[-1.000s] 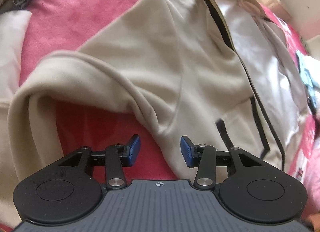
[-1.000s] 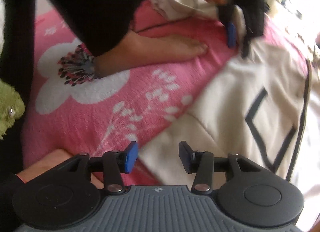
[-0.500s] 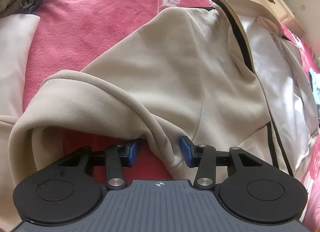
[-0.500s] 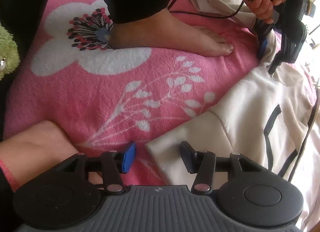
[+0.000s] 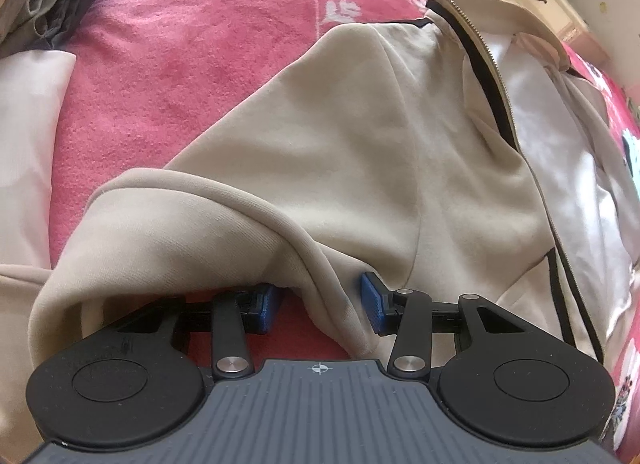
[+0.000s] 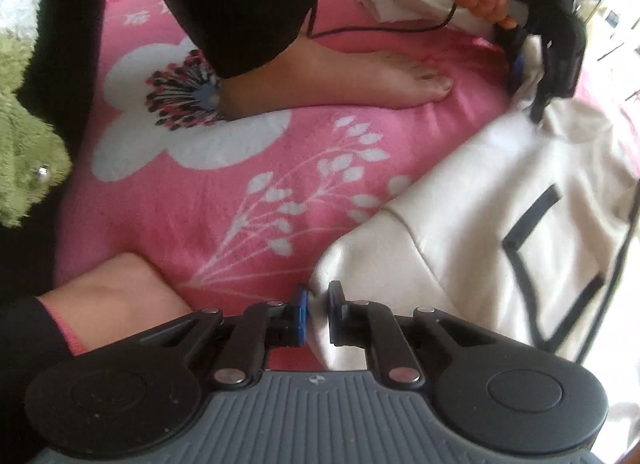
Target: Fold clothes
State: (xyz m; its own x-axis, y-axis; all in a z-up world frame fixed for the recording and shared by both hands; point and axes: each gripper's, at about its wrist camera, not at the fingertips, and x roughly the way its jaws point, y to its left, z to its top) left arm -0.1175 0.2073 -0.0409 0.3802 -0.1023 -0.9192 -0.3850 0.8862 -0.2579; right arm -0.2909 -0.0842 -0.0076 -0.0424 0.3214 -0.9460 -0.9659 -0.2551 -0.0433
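I judge the step in hand is taking hold of the cream jacket, which lies spread with its zip open on the pink blanket; I'd get each grip deep and even before lifting, so the cloth doesn't slide. My left gripper stands wide, straddling the sleeve fold at 6 o'clock. My right gripper is narrowed onto the hem corner; it seems pinched, though blur leaves me unsure.
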